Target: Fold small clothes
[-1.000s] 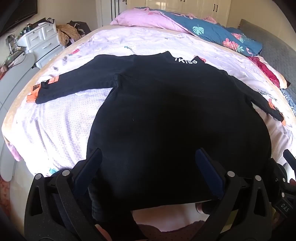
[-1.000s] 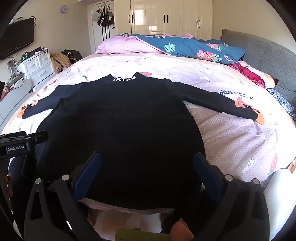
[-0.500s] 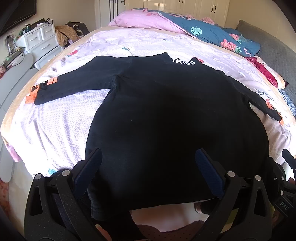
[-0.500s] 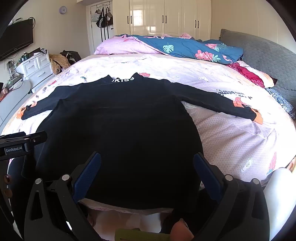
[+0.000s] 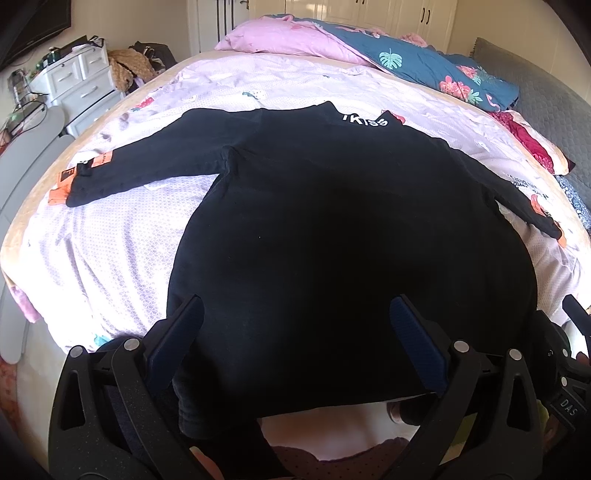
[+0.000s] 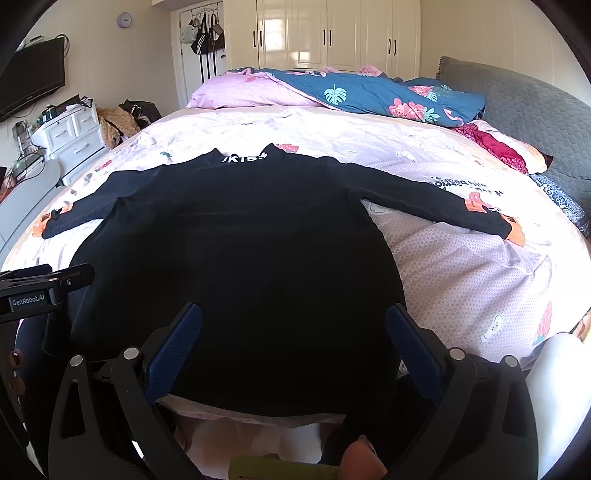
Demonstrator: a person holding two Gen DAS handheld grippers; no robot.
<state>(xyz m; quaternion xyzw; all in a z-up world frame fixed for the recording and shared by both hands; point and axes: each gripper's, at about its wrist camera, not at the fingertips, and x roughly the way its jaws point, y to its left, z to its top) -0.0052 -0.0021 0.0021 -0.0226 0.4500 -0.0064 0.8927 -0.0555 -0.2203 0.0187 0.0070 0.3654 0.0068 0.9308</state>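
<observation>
Left gripper (image 5: 295, 321) spread wide, blue pads (image 5: 181, 332) apart, nothing between them, hovering over bottom hem of black long-sleeve top (image 5: 332, 229). Right gripper (image 6: 293, 325) same: wide apart, nothing pinched, blue pads (image 6: 177, 339) either side of hem region, poised above fabric; contact w/ cloth not clear. Top lying flat on bed w/ pale pink patterned sheet (image 6: 461, 280), straight ahead of both grippers, collar w/ white lettering (image 6: 243, 158) at far end, hem nearest. Sleeves stretched out to both sides, orange tags at cuffs: left cuff (image 5: 74, 181) far left of left gripper, right cuff (image 6: 506, 225) ahead-right of right gripper. Left gripper's body (image 6: 40, 291) seen at left edge in right wrist view, close beside. Beyond collar: pink pillow (image 6: 240, 92), blue floral duvet (image 6: 388, 96). Far left: white drawer unit (image 5: 81, 81). Far back: cream wardrobe (image 6: 332, 33).
</observation>
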